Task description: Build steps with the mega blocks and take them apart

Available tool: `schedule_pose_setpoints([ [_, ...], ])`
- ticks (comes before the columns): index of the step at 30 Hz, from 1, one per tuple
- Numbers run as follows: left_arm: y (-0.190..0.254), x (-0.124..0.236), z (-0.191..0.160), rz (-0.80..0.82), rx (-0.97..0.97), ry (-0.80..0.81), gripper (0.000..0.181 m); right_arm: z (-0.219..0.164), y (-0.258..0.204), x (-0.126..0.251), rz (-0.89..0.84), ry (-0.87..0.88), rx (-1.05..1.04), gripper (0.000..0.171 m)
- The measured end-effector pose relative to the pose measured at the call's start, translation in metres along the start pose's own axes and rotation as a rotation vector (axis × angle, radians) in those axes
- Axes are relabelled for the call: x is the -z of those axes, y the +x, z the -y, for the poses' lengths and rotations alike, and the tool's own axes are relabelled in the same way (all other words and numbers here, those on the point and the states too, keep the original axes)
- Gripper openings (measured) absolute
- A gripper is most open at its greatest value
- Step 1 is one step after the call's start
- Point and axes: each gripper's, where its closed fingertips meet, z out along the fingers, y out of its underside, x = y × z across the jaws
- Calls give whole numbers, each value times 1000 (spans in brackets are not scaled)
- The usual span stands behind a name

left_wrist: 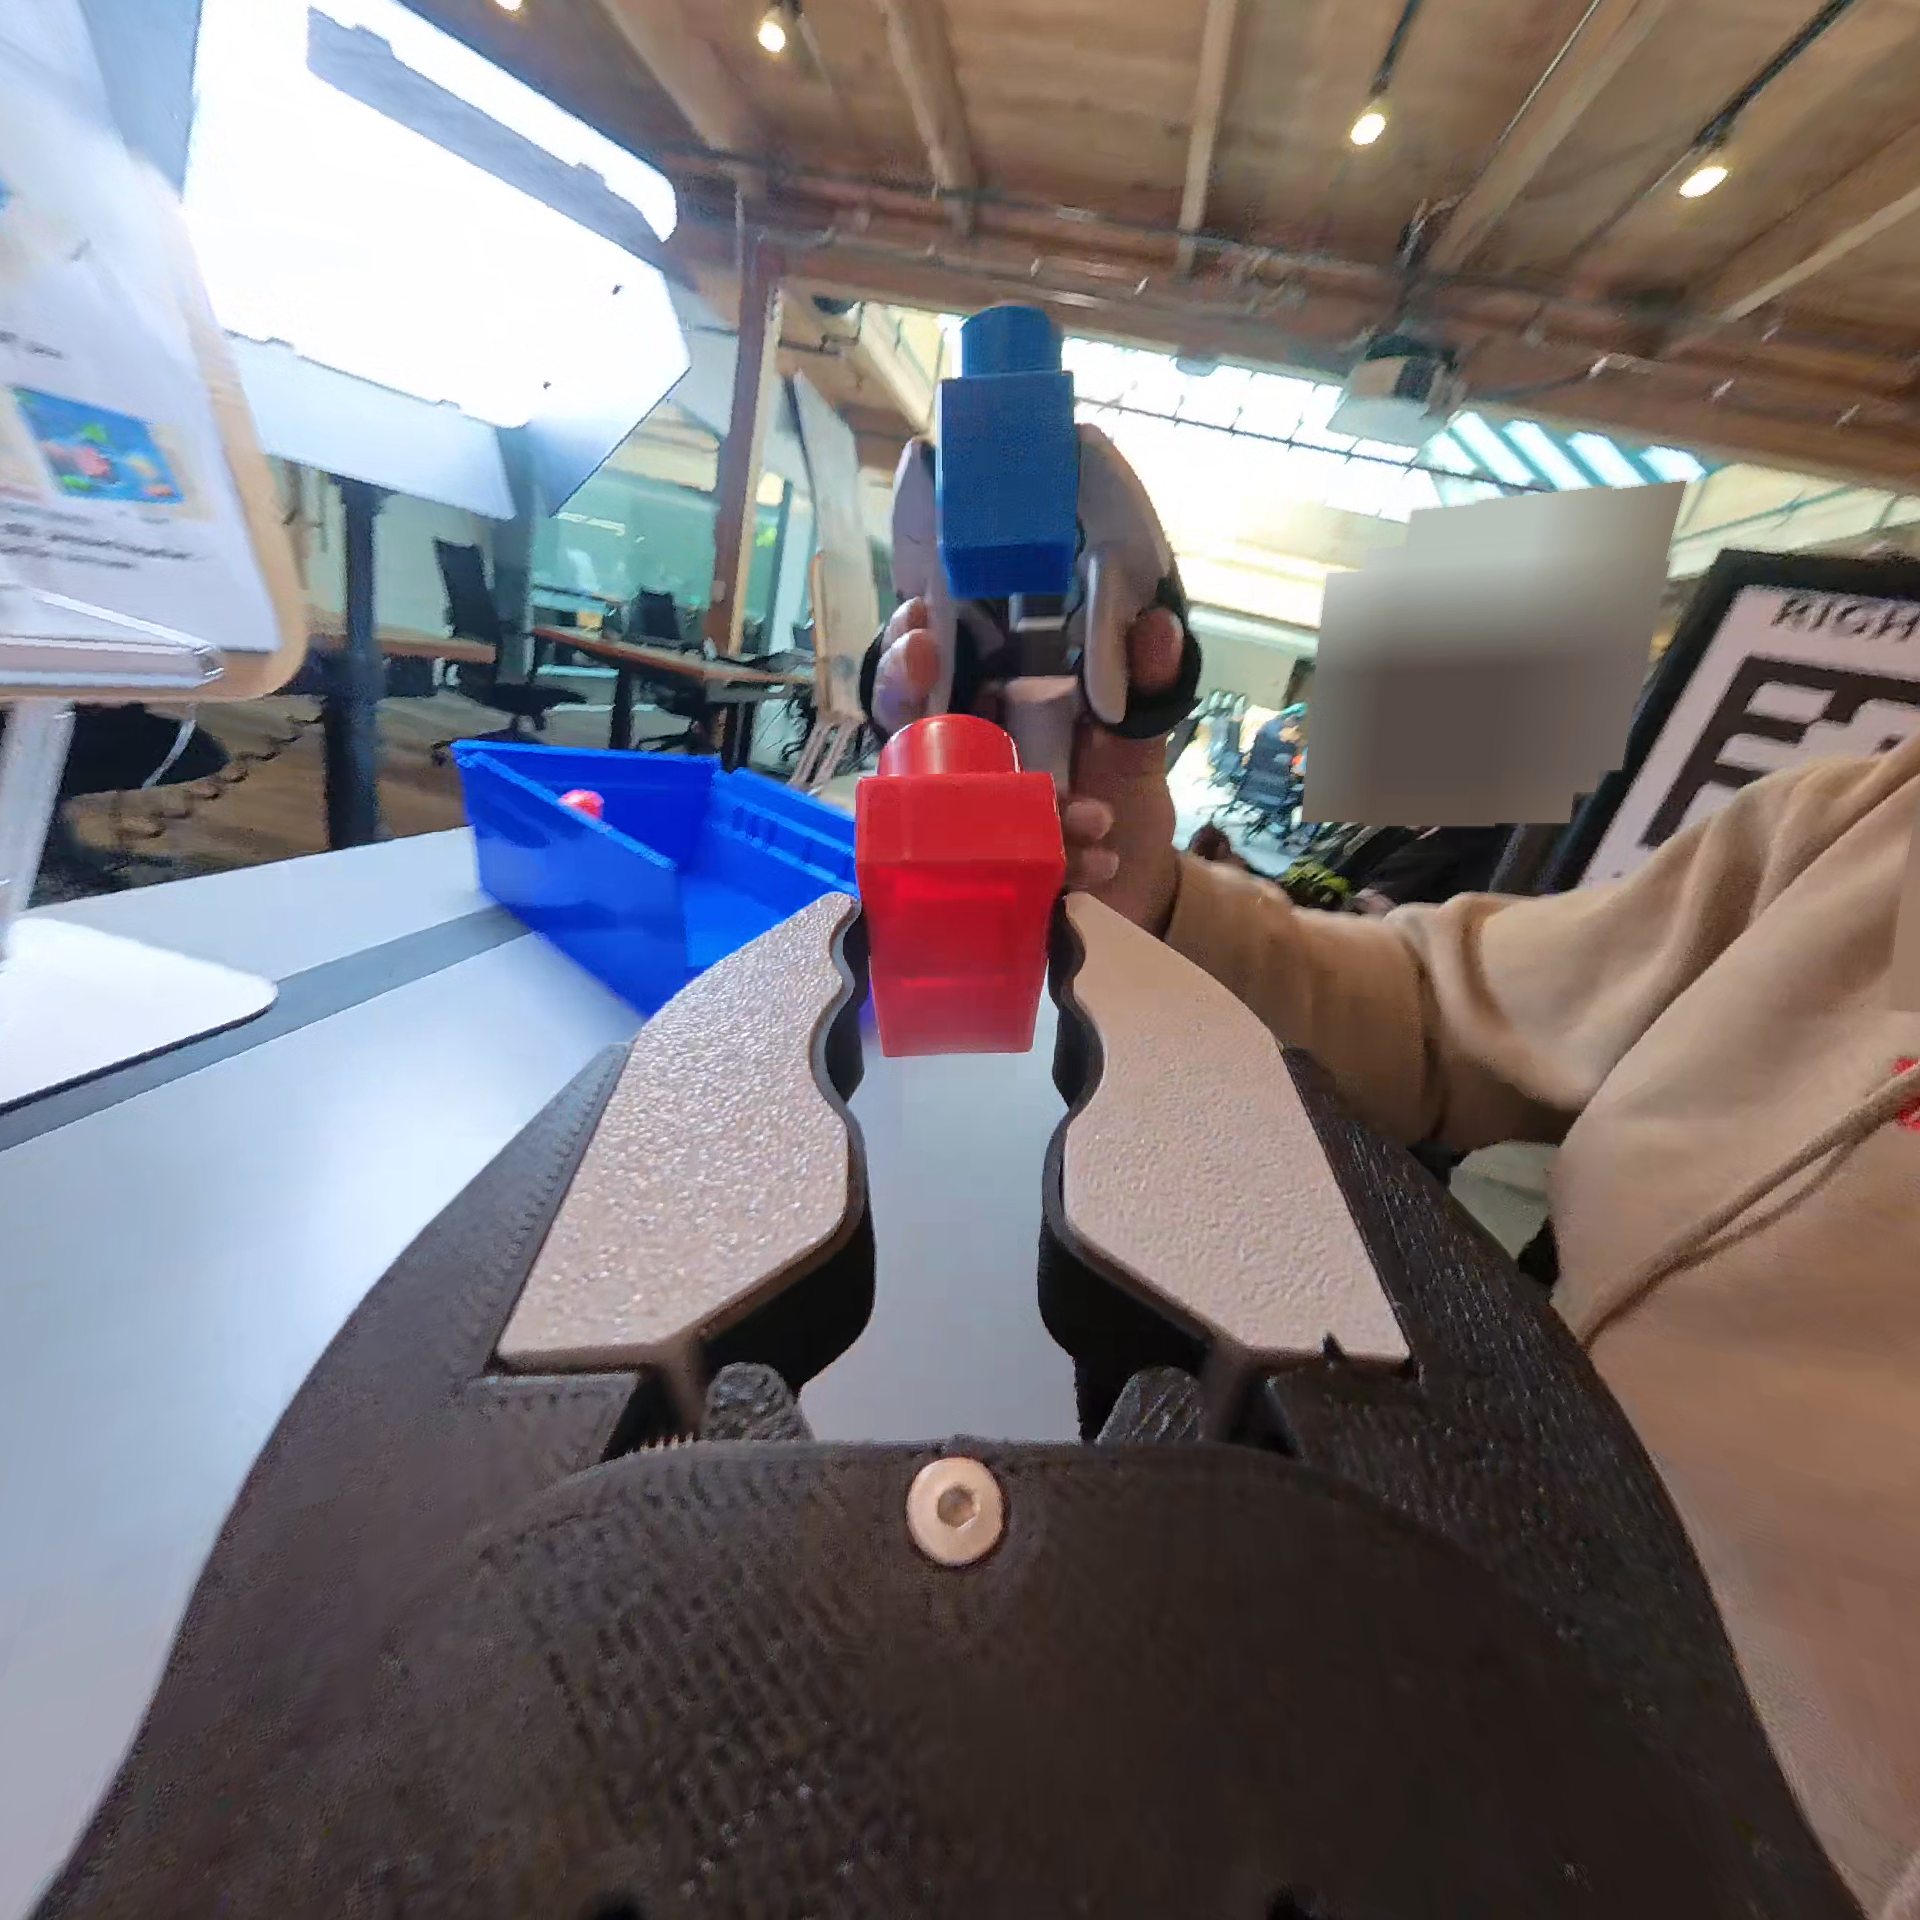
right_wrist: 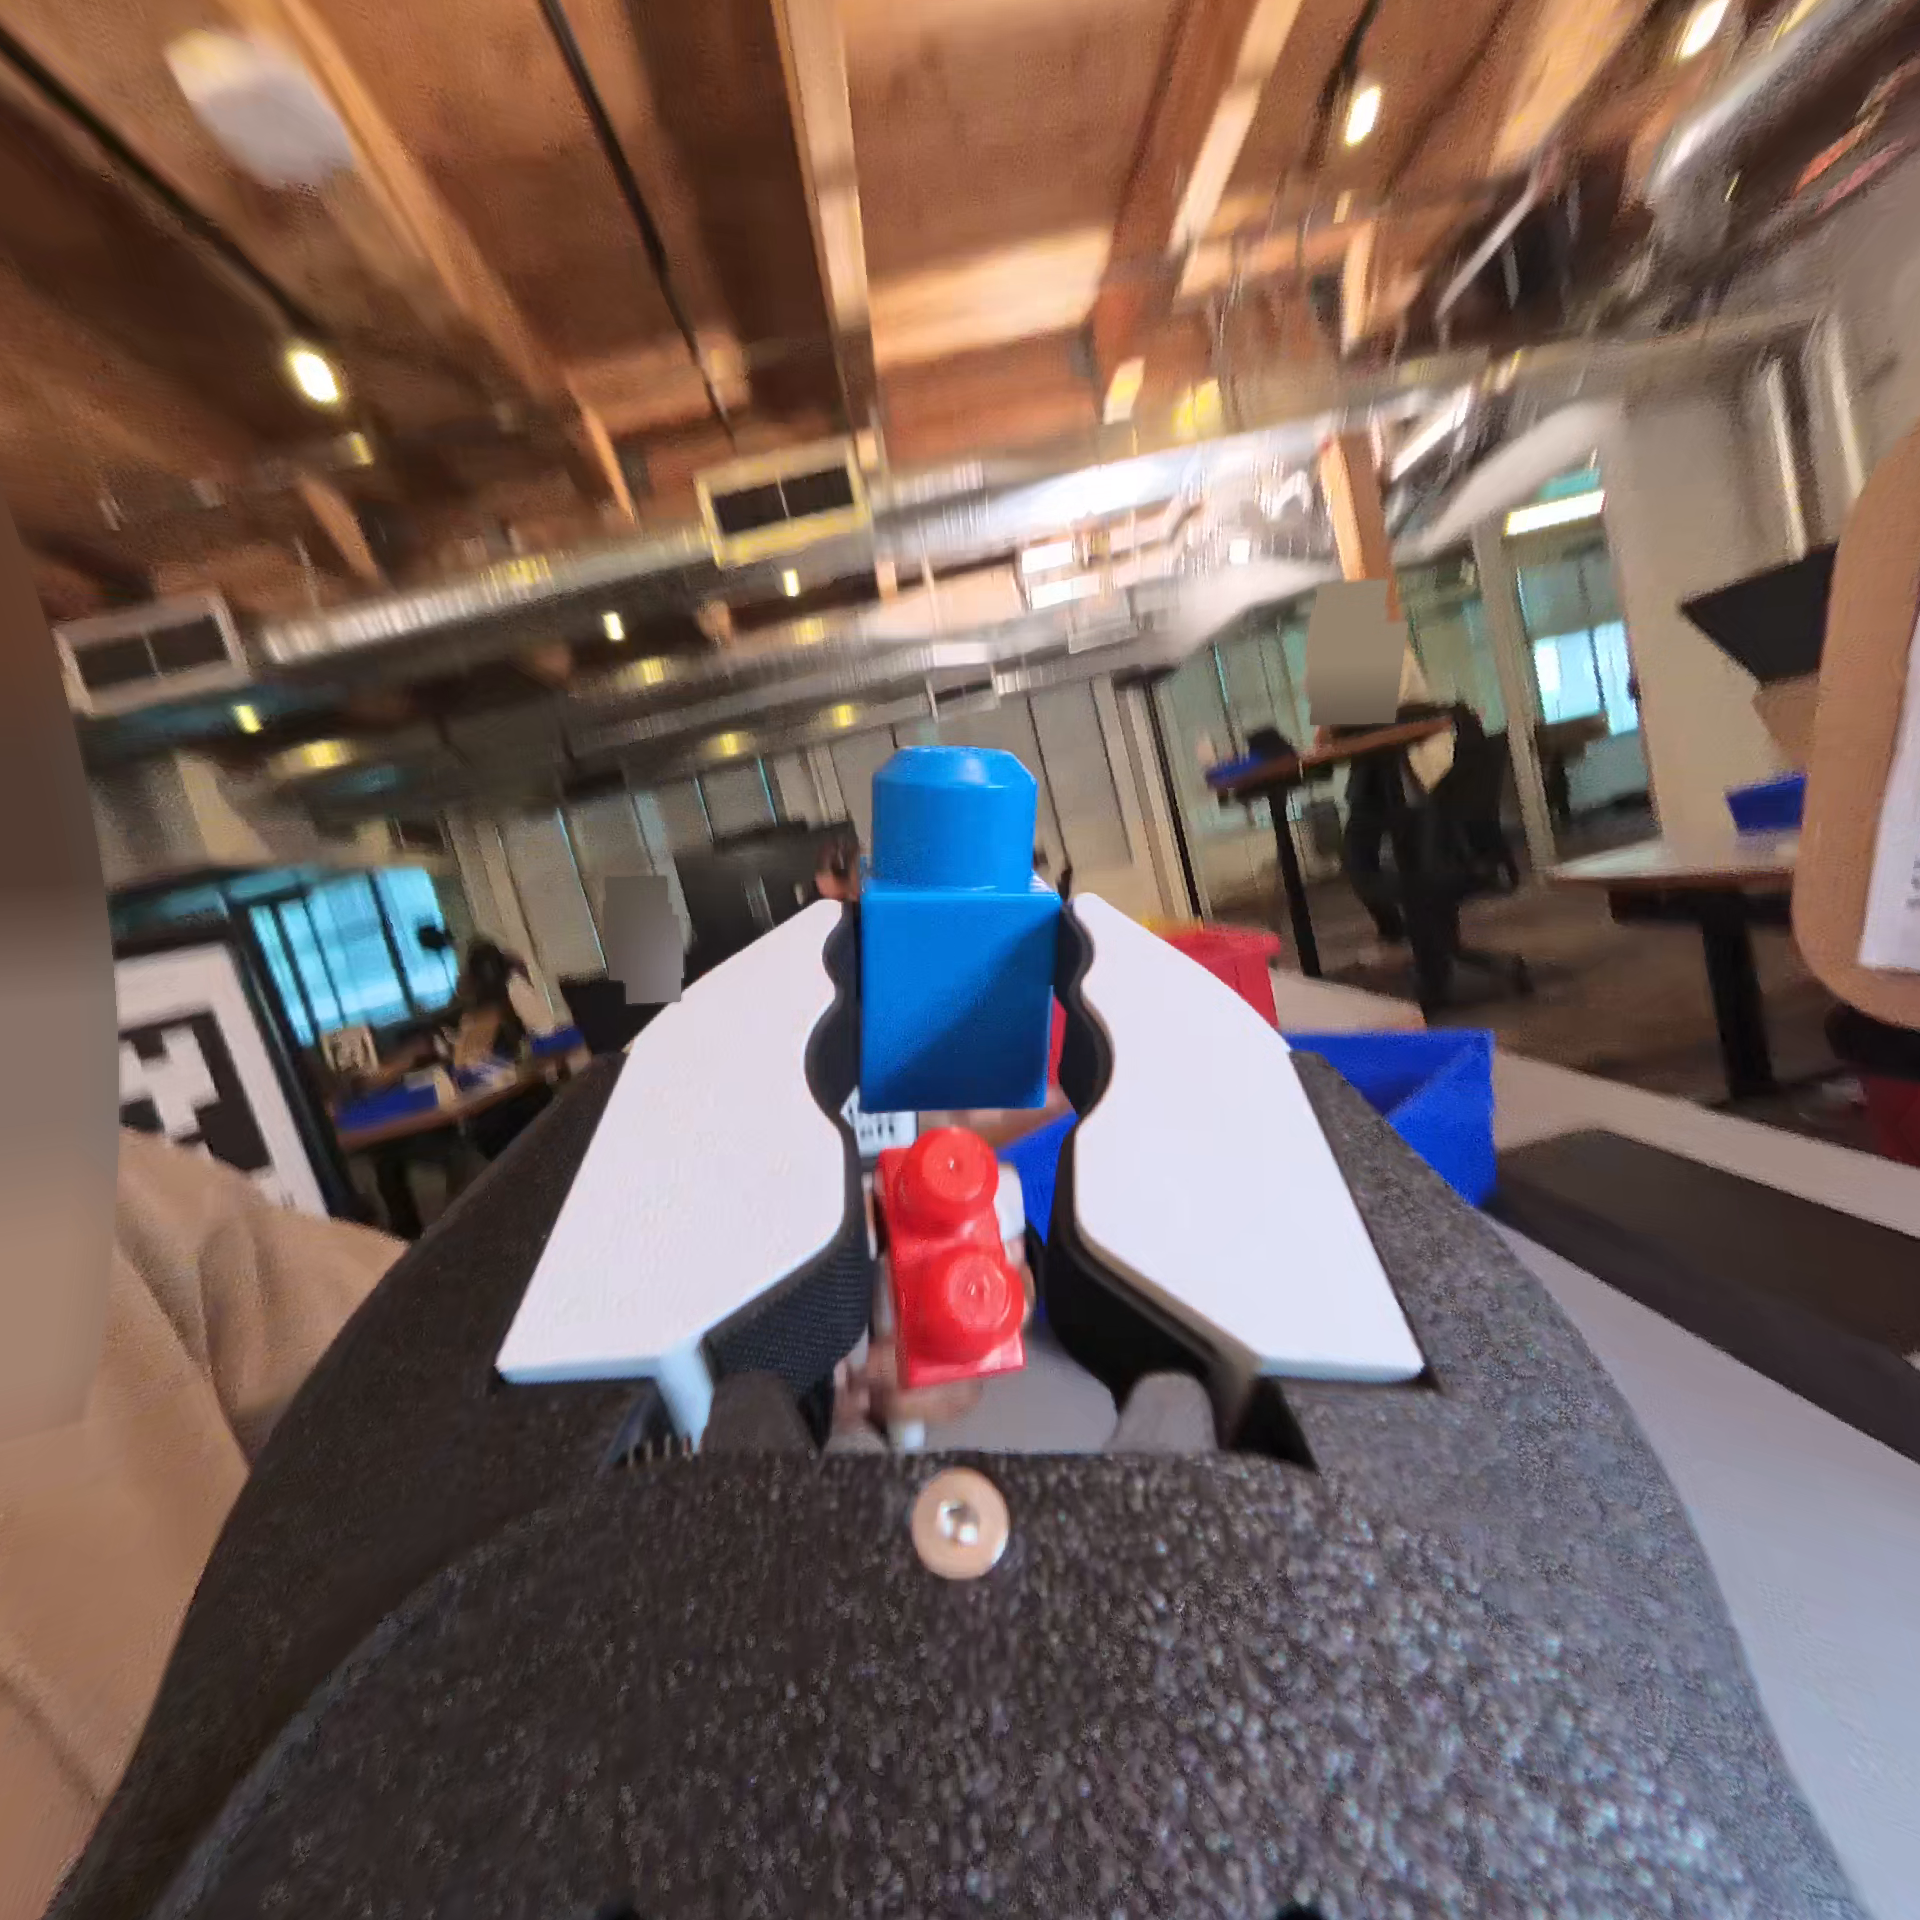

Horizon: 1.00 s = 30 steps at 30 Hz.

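My left gripper point(left_wrist: 954, 914) is shut on a red mega block point(left_wrist: 956, 914) and holds it above the grey table point(left_wrist: 260, 1195). My right gripper point(right_wrist: 956, 935) is shut on a blue mega block point(right_wrist: 951, 997), held higher up. In the left wrist view the right gripper point(left_wrist: 1013, 540) faces me with the blue block point(left_wrist: 1006, 488) above and beyond the red one. In the right wrist view the red block point(right_wrist: 951, 1278) shows below the blue one, with two studs on top. The two blocks are apart.
A blue bin point(left_wrist: 644, 873) with a divider stands on the table behind the red block, a small red piece point(left_wrist: 580, 802) inside it; it also shows in the right wrist view point(right_wrist: 1423, 1101). A white stand point(left_wrist: 114, 987) with a paper sheet is at the left. A person's beige sleeve point(left_wrist: 1507, 997) is at the right.
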Motion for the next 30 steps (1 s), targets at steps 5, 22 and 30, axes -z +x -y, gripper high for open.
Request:
schedule_pose_setpoints([
  [5, 29, -32, 6, -44, 14, 28, 33, -48, -26, -18, 58, -72, 35, 37],
  [22, 48, -20, 3, -57, -6, -94, 33, -85, -47, 1, 169, -368, -91, 37],
  [30, 53, -40, -16, -115, -20, -187, 33, -105, -38, 46, 1, -567, 136, 40],
])
